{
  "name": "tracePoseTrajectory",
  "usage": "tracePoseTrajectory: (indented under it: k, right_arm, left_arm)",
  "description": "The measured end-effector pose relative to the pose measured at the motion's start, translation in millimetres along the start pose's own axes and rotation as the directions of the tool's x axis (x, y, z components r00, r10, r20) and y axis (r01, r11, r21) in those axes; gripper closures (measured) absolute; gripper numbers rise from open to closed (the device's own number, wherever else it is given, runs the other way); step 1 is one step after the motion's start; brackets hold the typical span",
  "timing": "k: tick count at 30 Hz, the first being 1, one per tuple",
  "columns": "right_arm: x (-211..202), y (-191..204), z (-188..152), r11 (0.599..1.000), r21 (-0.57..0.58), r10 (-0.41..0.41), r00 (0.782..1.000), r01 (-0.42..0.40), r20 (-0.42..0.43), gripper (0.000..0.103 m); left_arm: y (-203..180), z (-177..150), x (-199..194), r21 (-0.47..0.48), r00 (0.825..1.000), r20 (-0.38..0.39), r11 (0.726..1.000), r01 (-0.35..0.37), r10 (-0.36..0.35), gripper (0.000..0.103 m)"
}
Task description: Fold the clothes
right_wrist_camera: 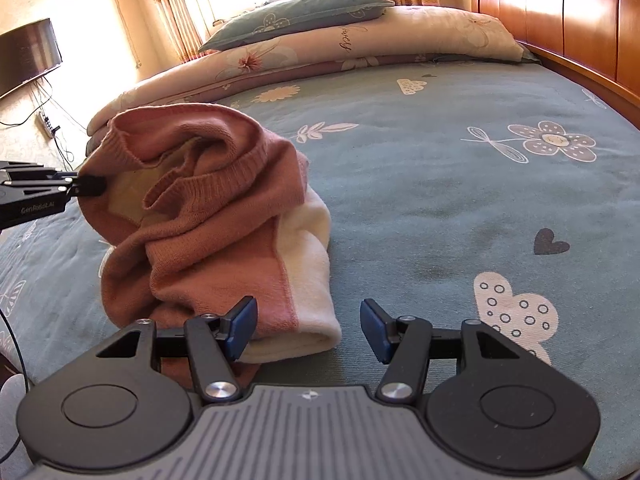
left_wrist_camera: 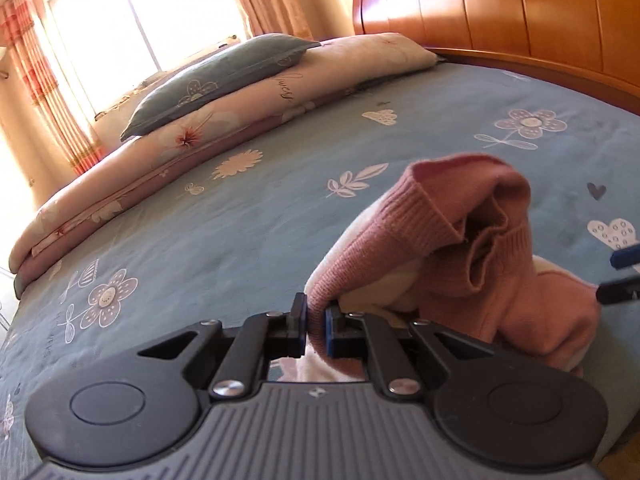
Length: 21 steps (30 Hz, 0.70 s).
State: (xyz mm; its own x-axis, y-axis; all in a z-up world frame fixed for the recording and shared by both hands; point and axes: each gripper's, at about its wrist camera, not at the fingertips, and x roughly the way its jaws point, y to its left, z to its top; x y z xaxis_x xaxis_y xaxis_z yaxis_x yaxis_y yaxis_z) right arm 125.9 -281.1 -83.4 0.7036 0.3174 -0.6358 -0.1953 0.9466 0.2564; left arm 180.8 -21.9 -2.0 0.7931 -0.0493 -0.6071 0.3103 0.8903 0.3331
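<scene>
A pink and cream knit sweater (right_wrist_camera: 208, 216) lies bunched on the blue flowered bedsheet (right_wrist_camera: 440, 184). It also shows in the left wrist view (left_wrist_camera: 448, 248). My left gripper (left_wrist_camera: 316, 330) is shut on a fold of the sweater's pink edge and lifts it; it shows at the left of the right wrist view (right_wrist_camera: 94, 186). My right gripper (right_wrist_camera: 308, 330) is open and empty, just above the sheet beside the sweater's cream sleeve (right_wrist_camera: 308, 280). Its fingertips (left_wrist_camera: 624, 258) show at the right edge of the left wrist view.
A folded floral quilt (right_wrist_camera: 320, 56) with a blue pillow (right_wrist_camera: 296, 16) on top lies along the far side of the bed. A wooden headboard (right_wrist_camera: 580, 12) stands at the right. A dark screen (right_wrist_camera: 28, 52) and cables are on the left wall.
</scene>
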Motion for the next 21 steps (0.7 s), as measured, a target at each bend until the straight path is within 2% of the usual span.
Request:
tracePoseTrajectory:
  k: [3, 4, 5, 11, 13, 17, 21]
  right_arm:
    - [1, 3, 1, 1.0, -0.005, 0.004, 1.0, -0.004, -0.002, 0.041]
    - [0, 4, 1, 1.0, -0.009, 0.003, 1.0, -0.003, -0.001, 0.041]
    - [-1, 4, 2, 1.0, -0.012, 0.002, 1.0, -0.002, 0.0, 0.041]
    - [-6, 4, 3, 1.0, -0.013, -0.011, 1.0, 0.011, 0.001, 0.041]
    - [-6, 3, 2, 1.0, -0.011, -0.012, 1.0, 0.012, -0.002, 0.041]
    - [-6, 4, 1, 1.0, -0.007, -0.011, 1.0, 0.011, -0.008, 0.041]
    - [-6, 5, 2, 1.0, -0.008, -0.007, 1.0, 0.007, -0.01, 0.041]
  left_arm:
    - [2, -6, -2, 0.008, 0.999, 0.006, 0.999, 0.045, -0.045, 0.095]
    - [0, -7, -2, 0.023, 0.998, 0.011, 0.998, 0.057, -0.057, 0.089]
    - [-1, -6, -1, 0.038, 0.998, 0.015, 0.997, 0.064, -0.064, 0.087]
    - [-10, -1, 5, 0.111, 0.994, 0.029, 0.988, 0.104, -0.108, 0.086]
    - [-12, 2, 9, 0.126, 0.992, 0.021, 0.985, 0.12, -0.123, 0.082]
    - [-18, 4, 15, 0.163, 0.992, 0.025, 0.98, 0.116, -0.121, 0.067]
    - [-20, 6, 19, 0.159, 0.993, 0.021, 0.981, 0.109, -0.113, 0.067]
